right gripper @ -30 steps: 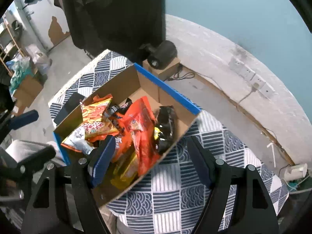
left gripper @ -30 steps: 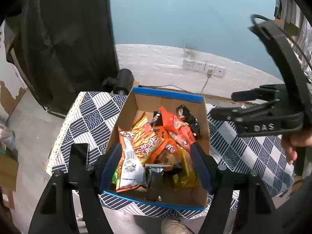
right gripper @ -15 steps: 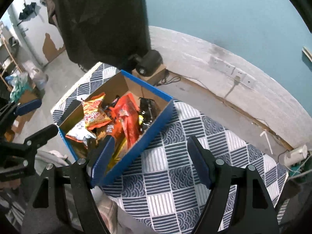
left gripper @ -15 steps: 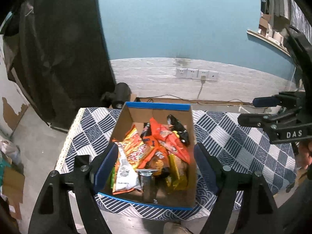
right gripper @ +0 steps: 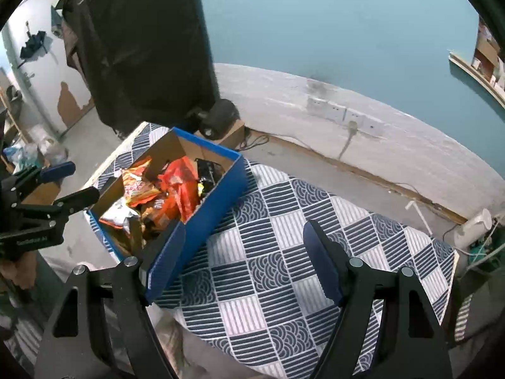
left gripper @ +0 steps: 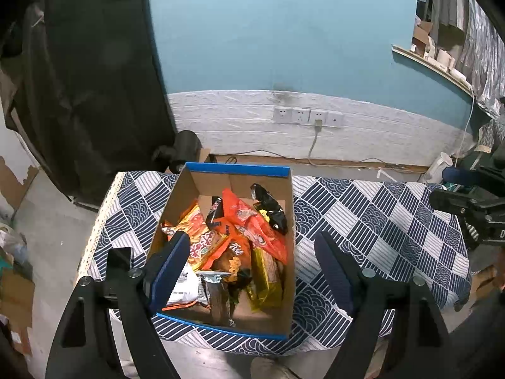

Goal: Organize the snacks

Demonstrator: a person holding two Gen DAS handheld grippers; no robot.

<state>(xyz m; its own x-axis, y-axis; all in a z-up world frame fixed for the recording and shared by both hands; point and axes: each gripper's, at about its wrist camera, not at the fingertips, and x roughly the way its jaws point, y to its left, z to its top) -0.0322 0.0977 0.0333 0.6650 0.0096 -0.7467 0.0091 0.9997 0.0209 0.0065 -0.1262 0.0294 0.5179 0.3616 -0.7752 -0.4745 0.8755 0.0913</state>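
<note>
Left wrist view: my left gripper hangs above the near end of the box, jaws spread wide with nothing between them. The box, blue outside and brown card inside, sits open-topped on the left half of the table, which is covered in a navy-and-white patterned cloth. Inside lies a loose heap of snacks: an orange bag across the middle, a black bag against the right wall, an orange-and-yellow bag on the left, a white bag at the near left corner partly behind my left finger, a yellow pack and a silver pack toward the near wall. A black slab lies flat on the cloth just left of the box. My right gripper shows at the right edge, level with the table's far side.

Right wrist view: my right gripper hovers over the bare cloth to the right of the box, jaws likewise wide apart and holding nothing; its left finger overlaps the box's near corner in the picture, though I cannot tell whether it touches. My left gripper appears at the left edge, beside the box. Sockets line the white lower wall behind the table.
</note>
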